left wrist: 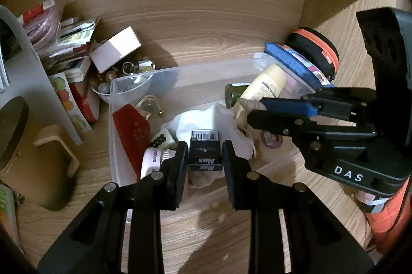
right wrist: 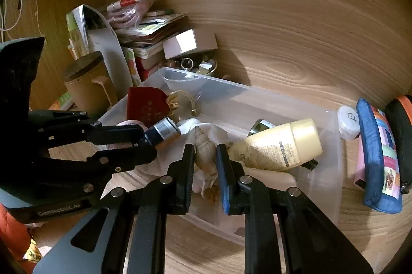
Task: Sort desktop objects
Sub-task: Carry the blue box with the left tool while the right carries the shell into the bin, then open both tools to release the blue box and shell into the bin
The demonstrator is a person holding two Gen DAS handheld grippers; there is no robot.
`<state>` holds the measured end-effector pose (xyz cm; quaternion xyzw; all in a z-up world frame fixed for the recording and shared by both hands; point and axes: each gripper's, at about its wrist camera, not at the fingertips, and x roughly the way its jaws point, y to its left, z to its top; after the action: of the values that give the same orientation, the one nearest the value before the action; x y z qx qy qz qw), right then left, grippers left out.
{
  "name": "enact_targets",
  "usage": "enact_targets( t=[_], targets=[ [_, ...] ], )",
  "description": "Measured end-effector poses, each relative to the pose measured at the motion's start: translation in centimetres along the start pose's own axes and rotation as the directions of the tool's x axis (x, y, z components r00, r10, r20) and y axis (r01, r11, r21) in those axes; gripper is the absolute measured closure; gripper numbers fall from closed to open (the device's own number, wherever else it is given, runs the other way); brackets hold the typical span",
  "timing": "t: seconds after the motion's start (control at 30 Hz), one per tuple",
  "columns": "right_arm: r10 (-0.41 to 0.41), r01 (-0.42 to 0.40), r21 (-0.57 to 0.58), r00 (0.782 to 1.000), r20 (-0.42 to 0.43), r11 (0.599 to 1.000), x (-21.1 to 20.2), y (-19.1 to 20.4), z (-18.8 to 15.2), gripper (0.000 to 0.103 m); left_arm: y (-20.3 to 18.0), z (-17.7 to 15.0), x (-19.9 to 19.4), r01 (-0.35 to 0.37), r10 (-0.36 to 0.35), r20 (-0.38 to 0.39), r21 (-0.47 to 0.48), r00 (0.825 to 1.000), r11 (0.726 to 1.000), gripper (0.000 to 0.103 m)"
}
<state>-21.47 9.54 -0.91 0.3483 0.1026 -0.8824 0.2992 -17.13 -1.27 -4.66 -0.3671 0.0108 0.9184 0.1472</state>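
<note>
A clear plastic bin stands on the wooden desk and holds several small things. My left gripper is shut on a dark "Max" box and holds it over the bin's near edge; in the right wrist view the left gripper shows the box's silver end. My right gripper is shut on a beige spiral seashell above the bin. In the left wrist view the right gripper holds the shell's tip beside a cream lotion tube.
The bin also holds a red pouch, white tissue, a mahjong tile and a green jar. A blue pouch and an orange-rimmed black case lie right of it. Books, a white box and a trinket bowl crowd the left.
</note>
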Motion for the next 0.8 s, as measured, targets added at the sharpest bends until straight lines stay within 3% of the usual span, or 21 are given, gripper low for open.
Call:
enact_targets(
  t=[0.27, 0.37, 0.4, 0.43, 0.8],
  targets=[
    [-0.010, 0.010, -0.009, 1.000, 0.003, 1.000, 0.1, 0.1, -0.1, 0.087, 0.1, 0.1, 0.0, 0.017, -0.017, 0.002, -0.006, 1.000, 1.000, 0.069],
    [-0.008, 0.008, -0.006, 1.000, 0.000, 1.000, 0.2, 0.1, -0.2, 0.086, -0.3, 0.0, -0.3, 0.000, 0.000, 0.019, 0.012, 1.000, 1.000, 0.051],
    [-0.007, 0.007, -0.005, 1.000, -0.001, 1.000, 0.2, 0.1, -0.2, 0.084, -0.5, 0.0, -0.5, -0.014, 0.013, 0.028, 0.019, 1.000, 1.000, 0.040],
    [-0.011, 0.011, -0.005, 1.000, 0.000, 1.000, 0.2, 0.0, -0.2, 0.080, -0.6, 0.0, -0.6, -0.027, 0.026, 0.038, 0.023, 0.999, 0.999, 0.037],
    [-0.017, 0.016, 0.042, 0.999, 0.031, 0.999, -0.6, -0.9, -0.2, 0.050, 0.1, 0.1, -1.0, -0.017, 0.017, 0.054, -0.005, 0.998, 1.000, 0.031]
  ],
)
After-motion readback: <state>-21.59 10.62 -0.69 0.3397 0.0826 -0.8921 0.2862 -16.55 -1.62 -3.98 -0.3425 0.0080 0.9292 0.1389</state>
